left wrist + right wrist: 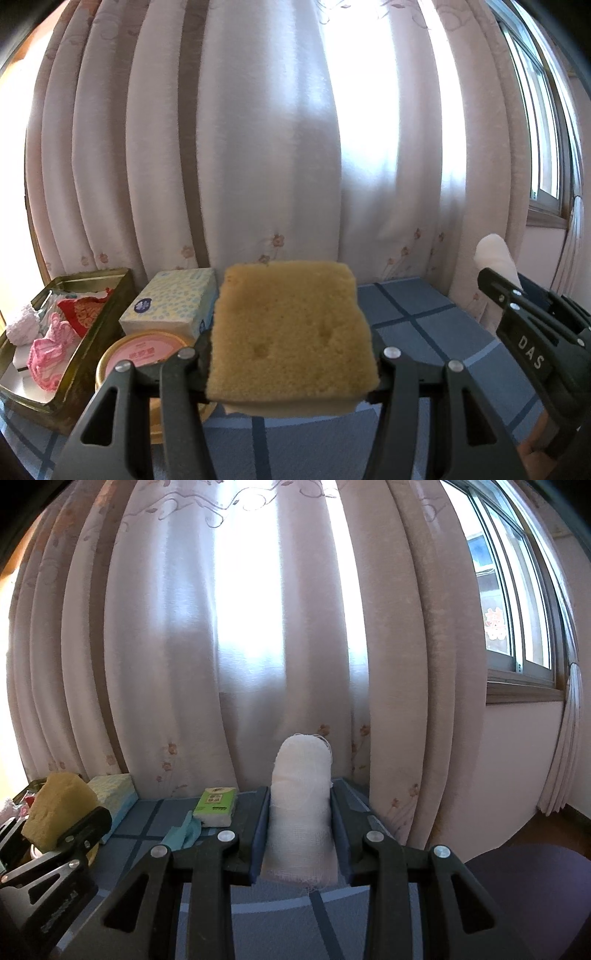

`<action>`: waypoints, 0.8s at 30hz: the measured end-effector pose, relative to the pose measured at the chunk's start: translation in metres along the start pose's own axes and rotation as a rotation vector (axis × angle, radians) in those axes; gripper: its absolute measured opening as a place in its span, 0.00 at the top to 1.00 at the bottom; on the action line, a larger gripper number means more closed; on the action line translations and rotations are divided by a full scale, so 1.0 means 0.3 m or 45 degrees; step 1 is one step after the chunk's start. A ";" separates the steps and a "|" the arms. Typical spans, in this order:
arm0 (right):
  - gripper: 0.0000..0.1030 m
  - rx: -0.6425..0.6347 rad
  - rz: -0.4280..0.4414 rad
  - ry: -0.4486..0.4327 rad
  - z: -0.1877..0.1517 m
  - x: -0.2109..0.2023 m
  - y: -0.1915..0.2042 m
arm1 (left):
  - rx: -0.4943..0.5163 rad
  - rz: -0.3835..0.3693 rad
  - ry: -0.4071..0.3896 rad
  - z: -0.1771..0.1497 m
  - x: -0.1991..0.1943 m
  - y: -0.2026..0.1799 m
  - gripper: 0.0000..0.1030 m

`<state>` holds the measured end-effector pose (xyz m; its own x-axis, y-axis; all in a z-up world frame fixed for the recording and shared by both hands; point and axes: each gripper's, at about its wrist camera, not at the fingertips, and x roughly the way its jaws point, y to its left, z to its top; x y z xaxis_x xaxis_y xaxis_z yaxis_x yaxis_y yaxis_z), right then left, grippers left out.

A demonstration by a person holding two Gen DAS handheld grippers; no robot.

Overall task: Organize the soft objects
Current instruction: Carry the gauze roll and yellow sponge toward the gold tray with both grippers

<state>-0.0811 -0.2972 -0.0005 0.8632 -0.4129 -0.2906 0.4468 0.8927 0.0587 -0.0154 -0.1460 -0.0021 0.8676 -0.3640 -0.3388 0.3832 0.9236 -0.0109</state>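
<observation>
Sponge (291,332), yellow and porous, sits clamped flat between the jaws of the left gripper (291,373), held up above a blue checked surface (424,321). It looks light and squashy, so it should give under pressure and spring back; a grip across its two side edges, as here, seems the safest hold. Right gripper (301,834) has its jaws closed on a white gauze roll (301,805), which stands upright between them, also lifted clear of the surface. The gauze looks very light and soft, with loose threads at its ends that could snag or unwind, so the middle of the roll seems the best place to grip. Both grippers point forward toward a pale curtain (258,147) and tilt slightly down, side by side. To the left on the surface stands a metal tray (92,332) that holds pink and red fabric items, beside a tissue box (173,302) and a round pink-lidded tub (144,350)
</observation>
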 end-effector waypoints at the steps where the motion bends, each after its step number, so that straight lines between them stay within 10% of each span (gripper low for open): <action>1: 0.67 0.004 0.003 0.000 -0.002 -0.004 0.003 | -0.002 0.002 0.000 -0.001 -0.003 0.002 0.47; 24: 0.66 -0.026 0.104 -0.006 -0.027 -0.065 0.158 | -0.021 0.008 0.002 -0.023 -0.081 0.113 0.47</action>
<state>-0.0786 -0.2453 0.0002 0.8976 -0.3393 -0.2813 0.3699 0.9270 0.0622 -0.0258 -0.1051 -0.0007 0.8694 -0.3583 -0.3402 0.3727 0.9276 -0.0244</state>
